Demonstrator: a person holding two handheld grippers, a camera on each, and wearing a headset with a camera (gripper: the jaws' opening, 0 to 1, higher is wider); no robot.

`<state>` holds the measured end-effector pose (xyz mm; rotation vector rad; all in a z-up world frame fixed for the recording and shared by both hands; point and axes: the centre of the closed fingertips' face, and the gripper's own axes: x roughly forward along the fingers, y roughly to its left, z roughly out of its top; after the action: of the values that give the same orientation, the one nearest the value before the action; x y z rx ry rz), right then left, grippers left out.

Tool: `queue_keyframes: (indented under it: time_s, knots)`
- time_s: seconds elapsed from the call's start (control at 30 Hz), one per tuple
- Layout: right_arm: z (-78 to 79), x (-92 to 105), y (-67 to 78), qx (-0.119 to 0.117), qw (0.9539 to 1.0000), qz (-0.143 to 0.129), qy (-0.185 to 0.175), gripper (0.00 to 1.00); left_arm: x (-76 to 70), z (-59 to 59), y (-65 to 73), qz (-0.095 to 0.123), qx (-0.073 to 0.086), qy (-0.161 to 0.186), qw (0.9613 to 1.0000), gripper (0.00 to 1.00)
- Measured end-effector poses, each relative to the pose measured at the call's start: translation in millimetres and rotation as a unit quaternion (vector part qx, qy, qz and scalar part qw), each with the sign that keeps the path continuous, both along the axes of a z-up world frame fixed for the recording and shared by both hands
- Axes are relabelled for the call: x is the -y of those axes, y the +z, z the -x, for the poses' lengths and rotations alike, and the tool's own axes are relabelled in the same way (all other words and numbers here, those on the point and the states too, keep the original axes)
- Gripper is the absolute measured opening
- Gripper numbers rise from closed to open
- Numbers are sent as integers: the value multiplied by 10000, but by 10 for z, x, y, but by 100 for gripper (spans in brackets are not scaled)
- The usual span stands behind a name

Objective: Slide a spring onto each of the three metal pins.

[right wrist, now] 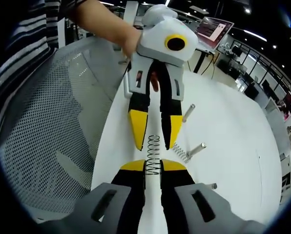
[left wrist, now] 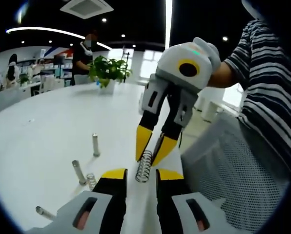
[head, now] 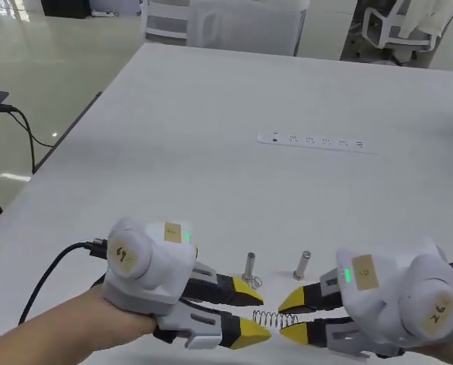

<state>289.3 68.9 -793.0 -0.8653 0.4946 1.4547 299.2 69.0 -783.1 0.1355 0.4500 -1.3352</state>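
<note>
A loose spring (head: 274,318) hangs just above the white table (head: 211,152) between the two facing grippers. My right gripper (head: 287,317) is shut on one end of it; its own view shows the spring (right wrist: 154,151) running out from between its yellow tips. My left gripper (head: 257,312) is open, its tips standing either side of the spring's (left wrist: 144,168) other end. Two metal pins (head: 249,266) (head: 302,264) stand upright just beyond the grippers. A second spring (head: 255,283) sits at the foot of the left one. A third pin (left wrist: 44,212) appears low in the left gripper view.
A white power strip (head: 318,141) lies across the table's middle. A black cable (head: 52,274) trails from the left gripper over the table's left edge. A mesh chair (left wrist: 233,165) sits by the near edge. Office chairs (head: 242,23) stand at the far end.
</note>
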Motion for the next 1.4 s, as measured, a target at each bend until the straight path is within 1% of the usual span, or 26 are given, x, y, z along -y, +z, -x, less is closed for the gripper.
queue_keyframes:
  time_s: [0.03,0.07,0.13,0.17,0.2,0.3,0.5,0.63,0.7,0.77,0.8,0.9,0.97,1.0,1.27,1.37,1.4]
  knots:
    - [2,-5,2,1,10000,-5,5,8,3,2,-3,-12,37,-22,10000,15]
    - [2,-7,5,-2,10000,-11,6,8,6,7,-6,-17,41,-34,10000,13]
    - [3,-14,20,-34,10000,-56,-22,8,15,18,-7,-10,29,-39,10000,13]
    - [1,-12,24,-28,10000,-59,-26,8,18,22,-7,-17,49,-47,10000,12]
    - [-5,-7,29,-7,10000,-55,-32,8,22,26,-1,-16,100,-61,9999,10]
    - [2,4,28,-19,10000,-53,-27,8,25,15,11,-5,187,-47,9998,4]
    - [21,6,27,-37,10000,-52,-35,8,28,41,0,-18,220,-154,9996,3]
    - [33,-2,26,-93,9999,-101,-105,8,24,55,4,-18,190,-253,9995,3]
    - [35,0,25,-111,9998,-129,-120,8,22,59,7,-23,143,-317,9994,2]
    - [31,3,34,-84,9998,-154,-134,9,19,66,7,-42,156,-379,9992,2]
    - [30,9,34,-83,9997,-148,-145,10,15,65,4,-54,116,-406,9991,2]
    - [18,51,18,-103,9997,-127,-190,12,17,71,4,-74,131,-470,9988,2]
    - [12,78,2,-144,9996,-118,-225,12,26,77,10,-73,123,-513,9986,2]
    - [17,91,-14,-185,9995,-103,-232,11,29,78,7,-100,145,-537,9984,2]
    - [51,119,-60,-212,9996,-7,-182,8,55,90,9,-98,108,-605,9981,2]
    - [60,114,-52,-81,9999,1,-59,8,51,98,-9,-157,123,-627,9978,2]
    - [60,113,-47,-70,10000,-1,-50,7,48,98,-9,-156,123,-621,9979,2]
